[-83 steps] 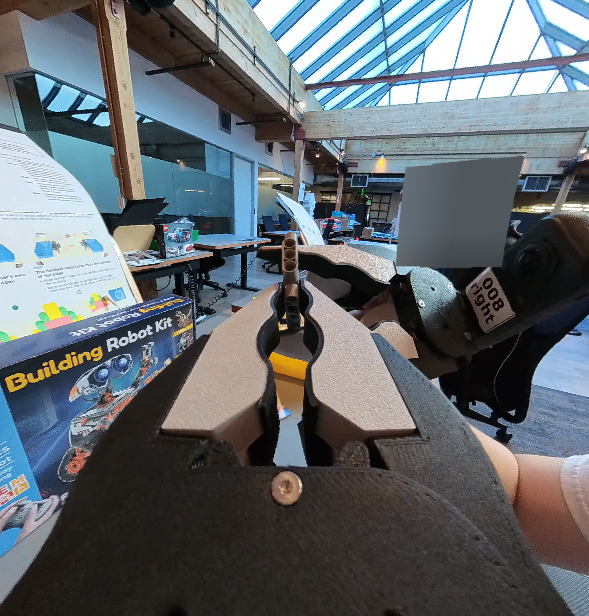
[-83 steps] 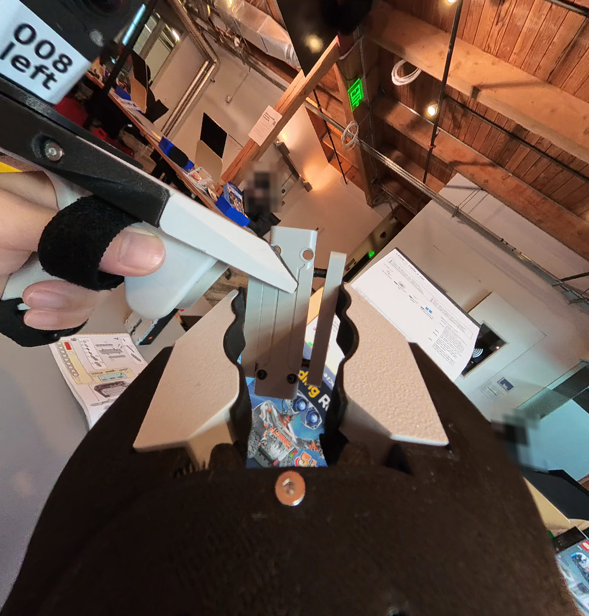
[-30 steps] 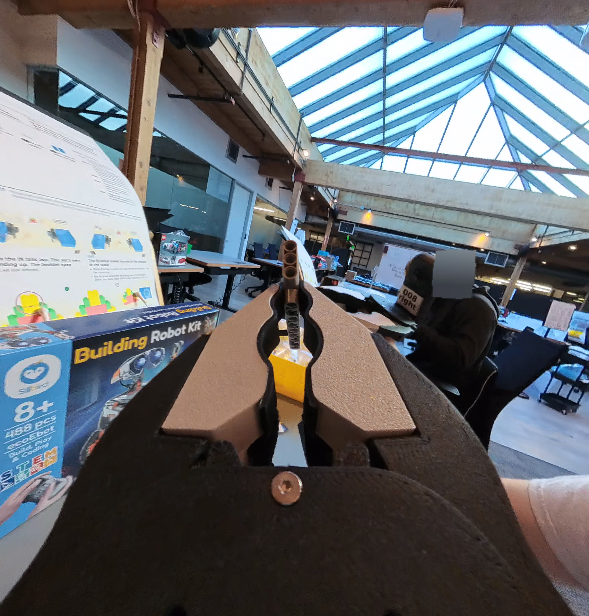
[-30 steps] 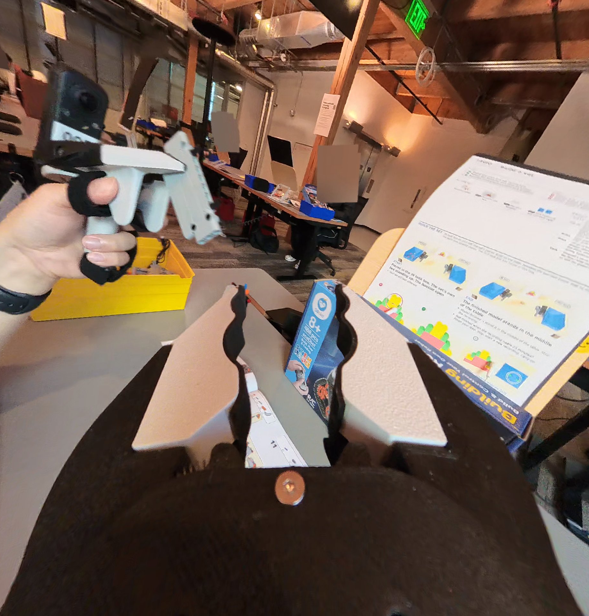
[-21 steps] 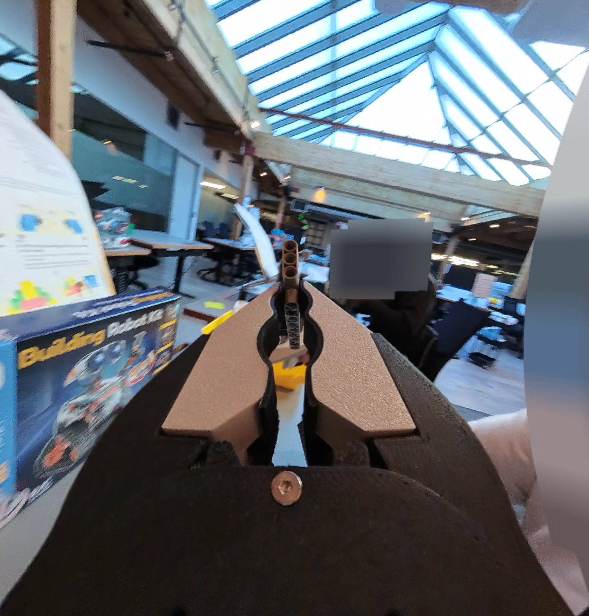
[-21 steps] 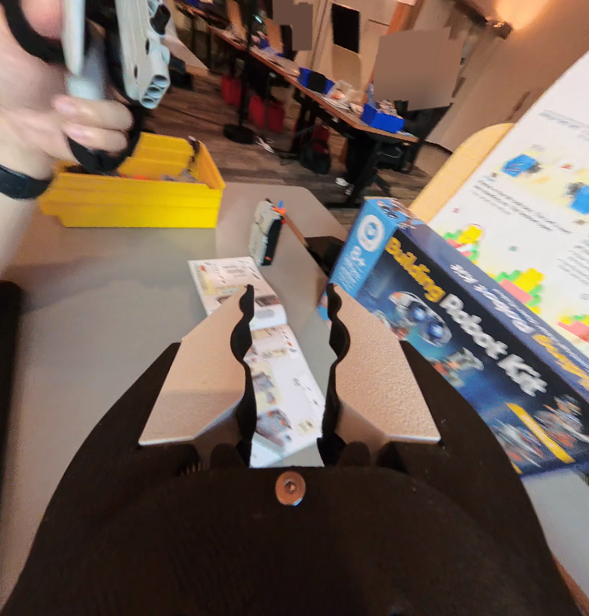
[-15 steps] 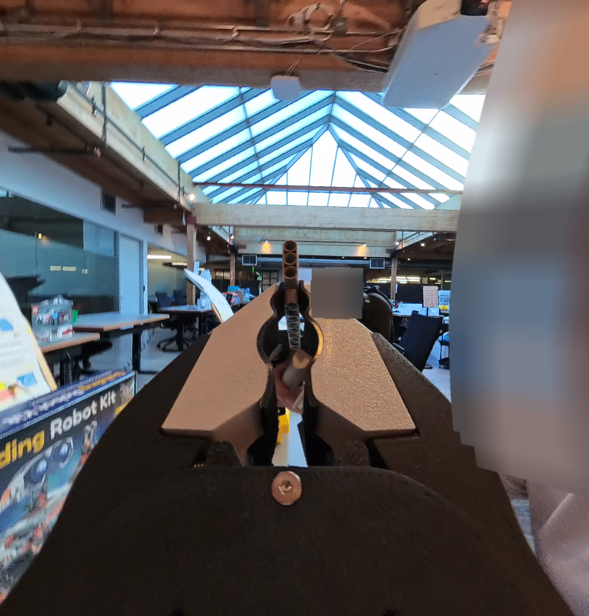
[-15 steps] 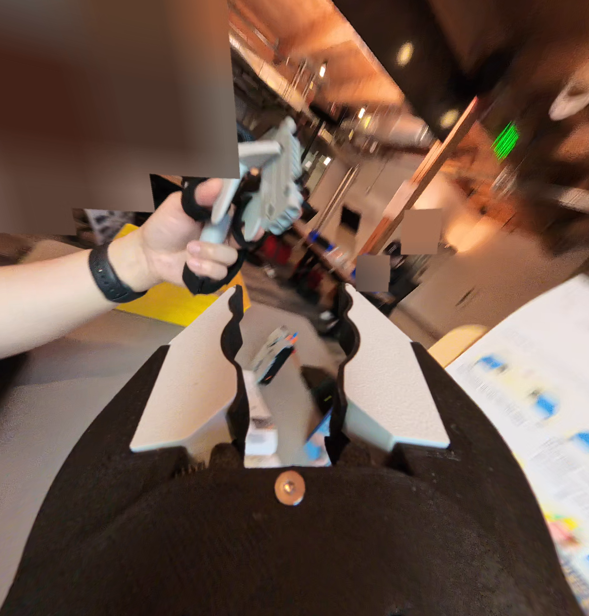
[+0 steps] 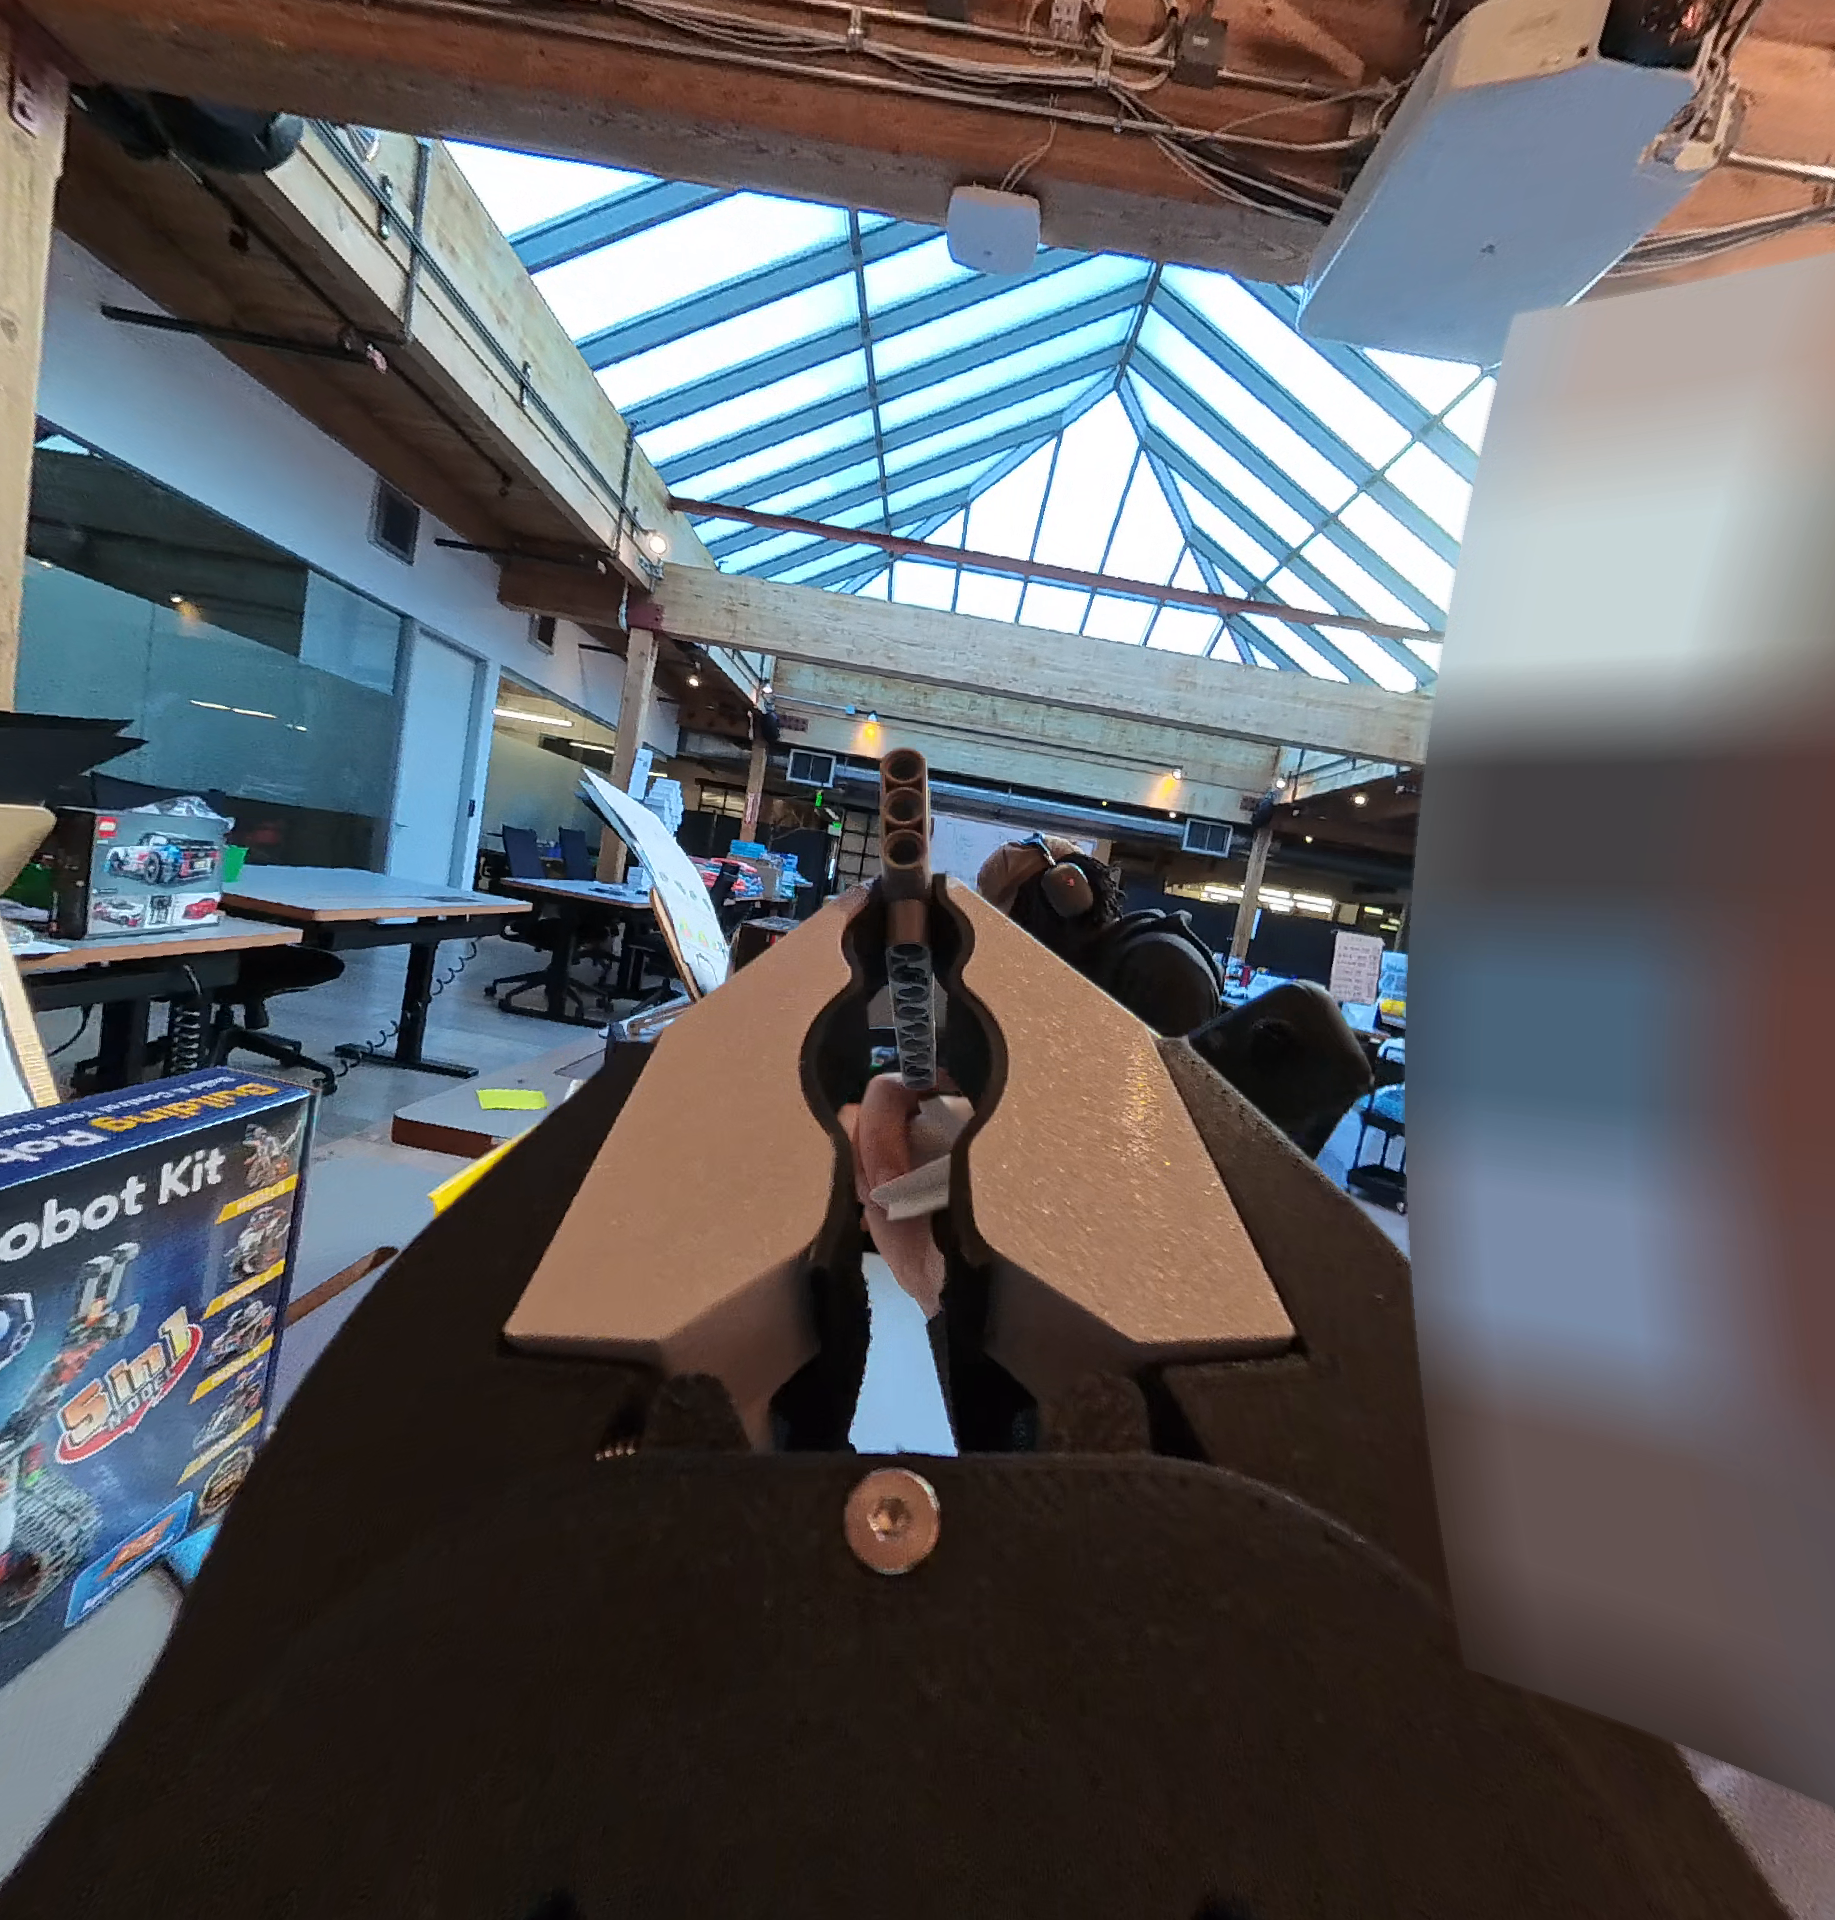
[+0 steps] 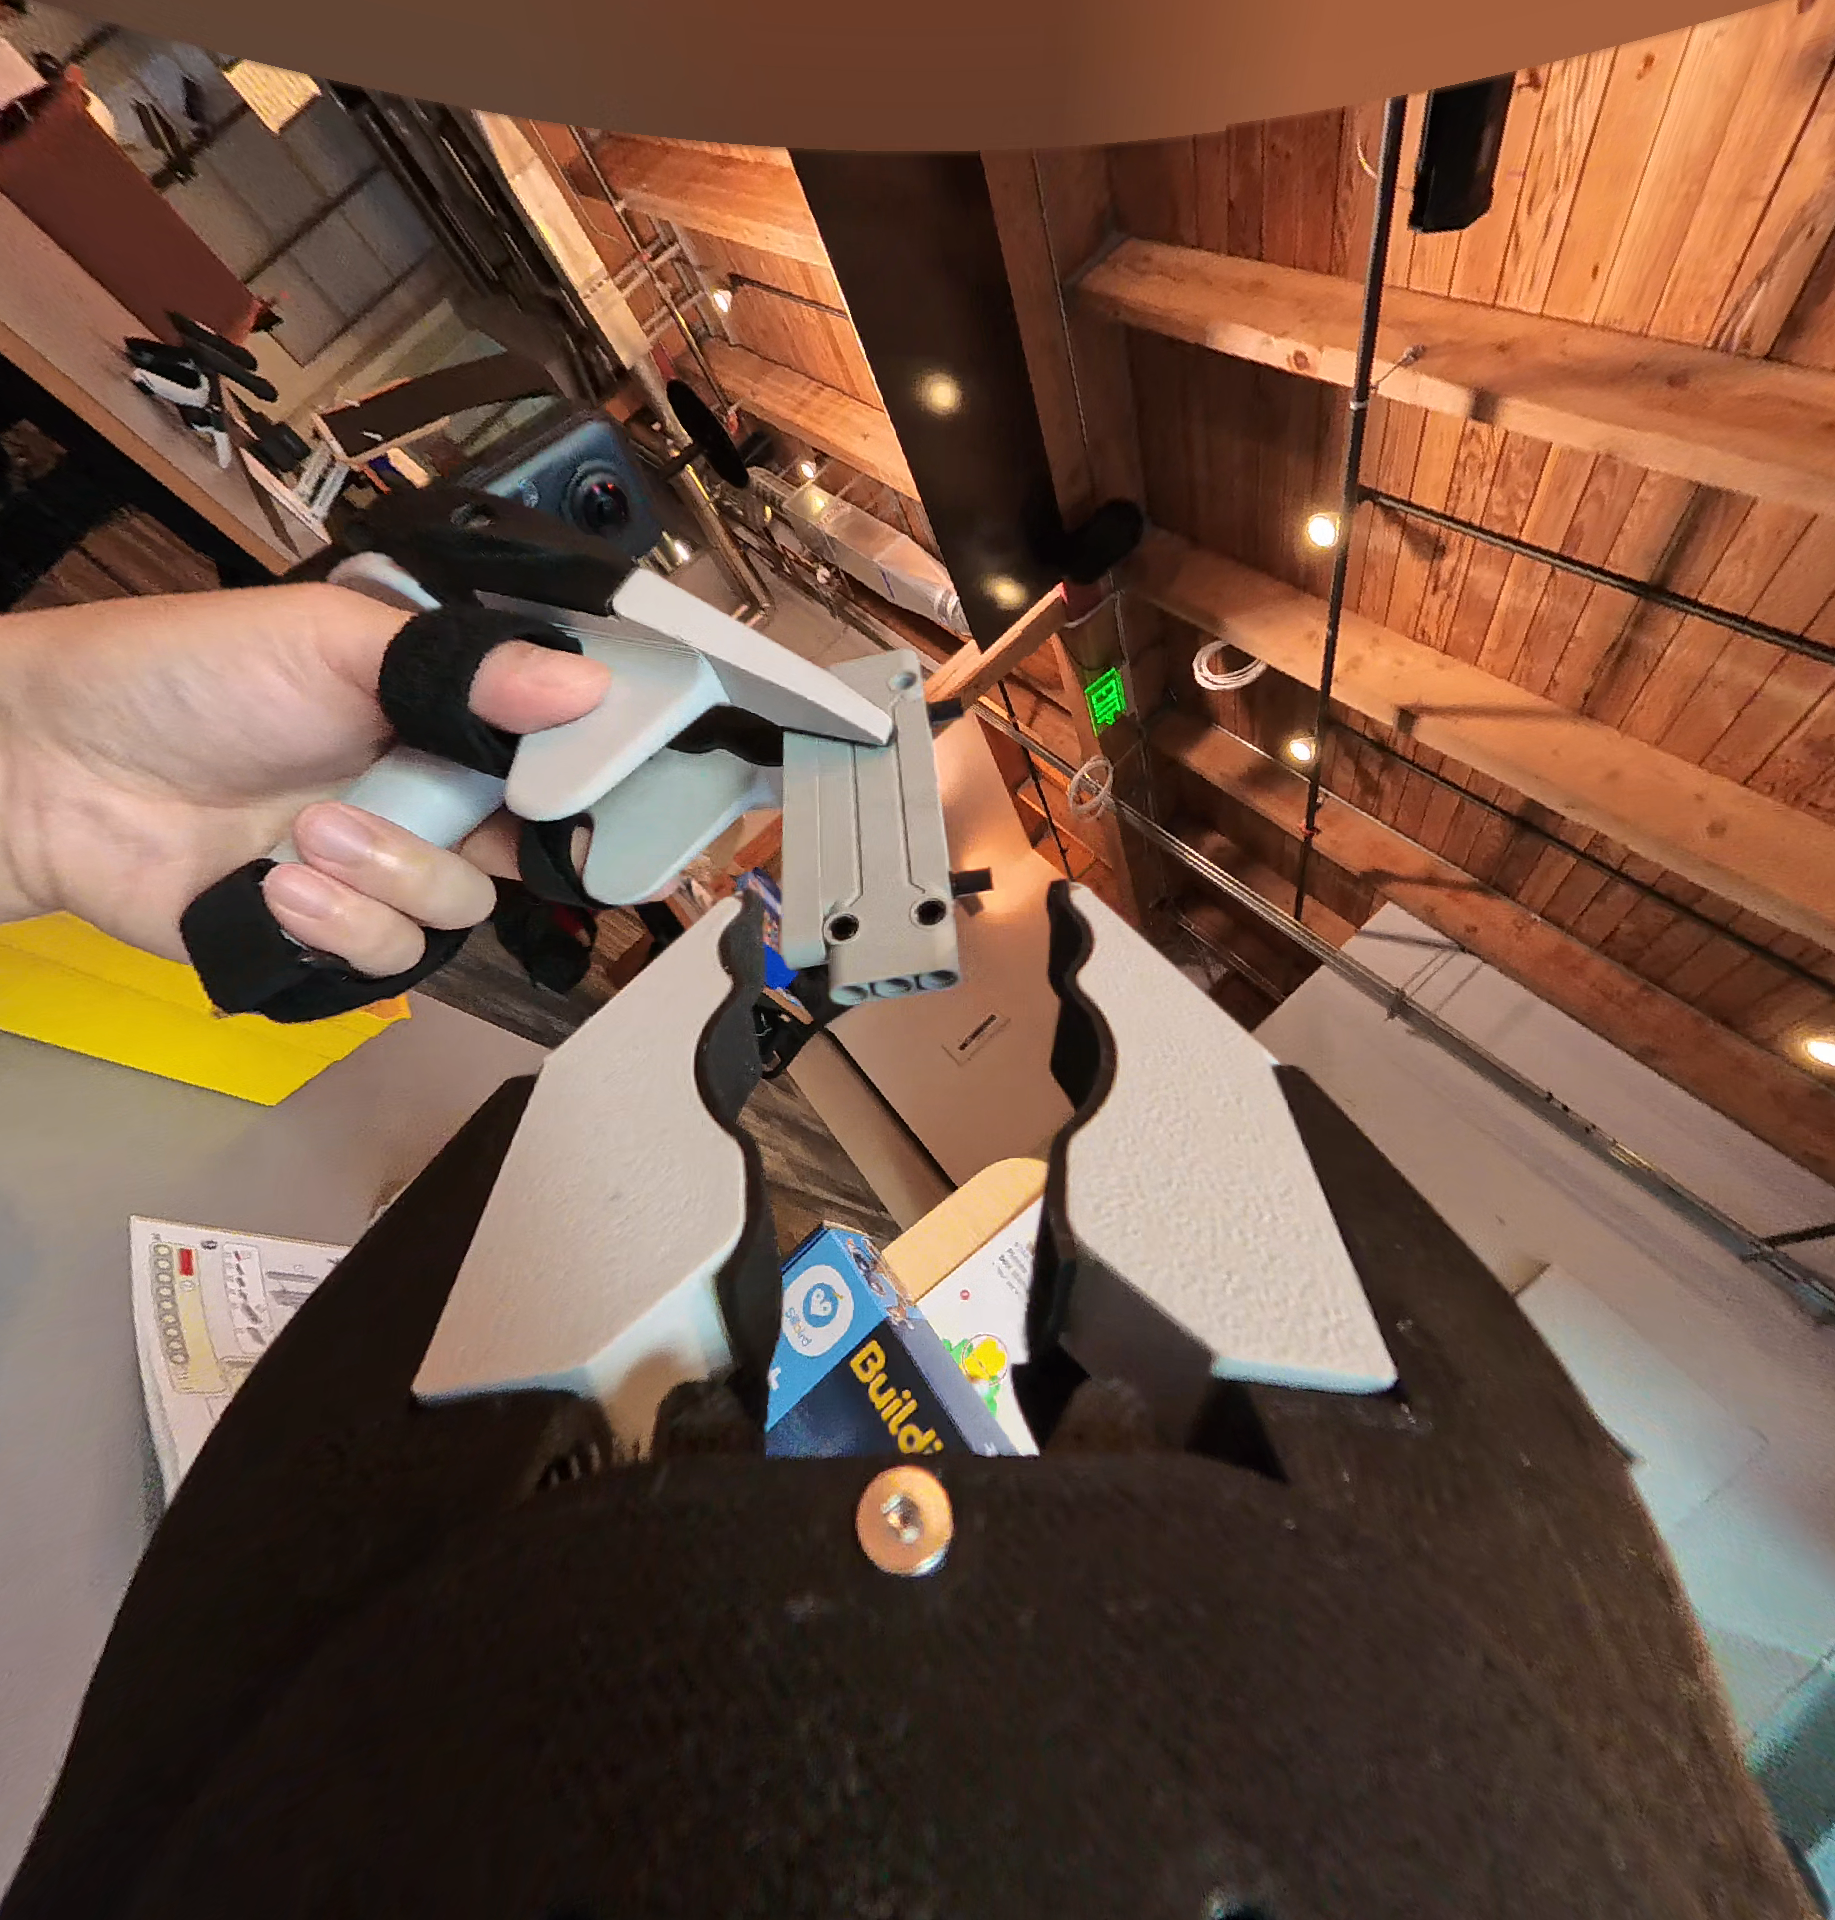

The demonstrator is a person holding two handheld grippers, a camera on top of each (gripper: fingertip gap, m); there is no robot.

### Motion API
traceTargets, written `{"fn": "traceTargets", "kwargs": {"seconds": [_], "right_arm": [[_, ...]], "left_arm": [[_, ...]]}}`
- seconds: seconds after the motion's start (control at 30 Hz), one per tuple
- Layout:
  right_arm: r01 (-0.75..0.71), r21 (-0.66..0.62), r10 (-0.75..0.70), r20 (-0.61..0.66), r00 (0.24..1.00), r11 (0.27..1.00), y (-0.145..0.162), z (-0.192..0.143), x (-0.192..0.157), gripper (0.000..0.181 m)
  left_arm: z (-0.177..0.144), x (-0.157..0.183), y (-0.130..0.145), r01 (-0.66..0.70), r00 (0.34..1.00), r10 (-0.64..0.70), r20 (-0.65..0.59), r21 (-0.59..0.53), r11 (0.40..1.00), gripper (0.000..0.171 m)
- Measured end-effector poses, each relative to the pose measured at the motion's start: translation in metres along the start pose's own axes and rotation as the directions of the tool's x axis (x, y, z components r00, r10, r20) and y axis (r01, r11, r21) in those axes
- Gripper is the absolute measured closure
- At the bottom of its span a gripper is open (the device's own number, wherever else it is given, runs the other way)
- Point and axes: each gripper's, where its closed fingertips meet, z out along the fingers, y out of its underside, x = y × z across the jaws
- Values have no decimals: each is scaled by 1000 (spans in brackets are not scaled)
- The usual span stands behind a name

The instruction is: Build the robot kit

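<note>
My left gripper point(image 9: 905, 906) is shut on a flat grey building-kit panel point(image 9: 905, 821) that stands edge-on out of its tips, three round holes showing. In the right wrist view a hand holds the left gripper point(image 10: 885, 727) up at the left, with the grey panel point(image 10: 871, 831) hanging down from its tips. My right gripper point(image 10: 905, 914) is open and empty. The panel's lower end lies just in front of the gap between my right fingertips, not touching them. A finger and a white part show behind the left jaws.
A blue robot-kit box point(image 9: 113, 1299) stands on the grey table point(image 10: 51, 1174), also seen between the right jaws point(image 10: 871, 1361). A yellow bin point(image 10: 144, 997) and an open instruction booklet point(image 10: 217, 1320) lie at the left. A person sits far behind point(image 9: 1131, 956). The grippers are tip to tip, or close to it.
My right gripper, open throughout, left the panel, swung down toward the table and booklet, then came back up to face the panel. My left gripper stayed shut and tilted upward.
</note>
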Motion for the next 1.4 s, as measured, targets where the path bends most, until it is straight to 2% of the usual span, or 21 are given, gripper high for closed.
{"fn": "traceTargets", "kwargs": {"seconds": [0.1, 0.23, 0.37, 0.5, 0.53, 0.57, 0.6, 0.63, 0.67, 0.7, 0.77, 0.83, 0.9, 0.97, 1.03, 1.3, 1.33, 1.4], "right_arm": [[14, 32, -15, 17, 1000, 999, -4, -4, -3, 142], [-23, 21, 22, 19, 1000, 1000, -2, -3, -1, 142], [-74, 39, 76, -59, 995, 996, 6, 1, 3, 142], [-127, 2, 126, -102, 987, 992, 26, 9, 1, 143], [-134, 8, 134, -92, 987, 991, 28, 11, -2, 142], [-152, 24, 152, -27, 988, 988, 27, 12, -9, 142], [-172, 5, 171, 82, 982, 985, 31, 13, -20, 130], [-188, -34, 191, 221, 956, 982, 39, 8, -33, 130], [-225, -123, 254, 356, 899, 967, 56, -2, -46, 131], [-268, -277, 371, 451, 812, 923, 82, -17, -56, 140], [-244, -566, 571, 522, 634, 788, 145, -53, -78, 153], [-123, -714, 652, 538, 535, 690, 209, -79, -101, 162], [30, -795, 699, 549, 457, 605, 257, -101, -129, 163], [243, -758, 633, 644, 430, 606, 284, -121, -150, 162], [357, -700, 579, 713, 396, 618, 295, -129, -162, 159], [412, -733, 673, 672, 310, 542, 313, -149, -183, 163], [420, -733, 665, 672, 325, 535, 315, -149, -182, 172], [401, -748, 633, 663, 400, 529, 316, -141, -177, 174]], "left_arm": [[2, 3, 2, -8, 1000, 8, -7, -2, 1000, 167], [3, 3, 1, -23, 999, 23, -23, 13, 1000, 167], [4, -6, -1, 6, 1000, -6, -4, 84, 996, 165], [9, -19, 10, 27, 999, -29, 44, 52, 998, 163], [7, -25, 10, 2, 997, -6, 78, 53, 999, 166], [3, -29, 7, -39, 994, 33, 104, 57, 998, 167], [-1, -32, 5, -52, 992, 46, 116, 47, 998, 167], [-6, -37, 4, -61, 990, 58, 132, 17, 998, 167], [-12, -43, 3, -77, 985, 79, 154, -20, 997, 167], [-18, -50, 3, -91, 979, 101, 179, -65, 994, 167], [-32, -61, 4, -98, 969, 129, 212, -150, 984, 167], [-43, -66, 1, -85, 967, 124, 223, -175, 981, 167], [-49, -67, -5, -66, 972, 99, 215, -153, 986, 167], [-51, -66, -4, -51, 976, 84, 202, -164, 985, 167], [-52, -68, -3, -60, 973, 97, 209, -178, 982, 167], [-49, -71, 2, -50, 977, 88, 195, -193, 980, 167], [-50, -71, 2, -44, 978, 82, 194, -189, 981, 167], [-50, -71, 2, -38, 978, 75, 194, -186, 982, 167]]}}
